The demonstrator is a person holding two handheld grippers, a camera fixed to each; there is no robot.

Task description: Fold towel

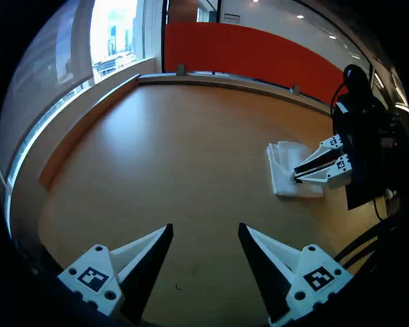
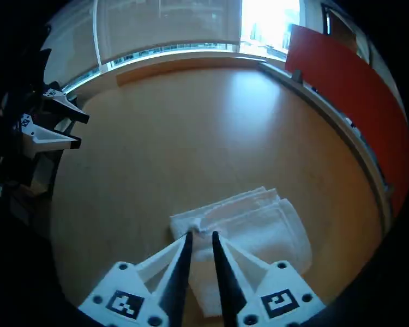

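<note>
A white towel (image 1: 285,166) lies folded into a small thick rectangle on the wooden table (image 1: 193,141), right of centre. In the left gripper view my left gripper (image 1: 204,230) hovers open over bare wood, well short of the towel. My right gripper (image 1: 297,174) reaches in from the right with its tips at the towel's near edge. In the right gripper view the towel (image 2: 259,229) lies just ahead, and my right gripper (image 2: 202,235) is closed to a narrow gap, pinching a small puckered corner of cloth. The left gripper (image 2: 83,131) hangs open at the far left.
A raised wooden ledge (image 1: 221,80) runs along the table's far edge, with a red panel (image 1: 248,52) behind it and a bright window (image 1: 114,38) to the left. Dark cables (image 1: 368,240) hang near the right gripper.
</note>
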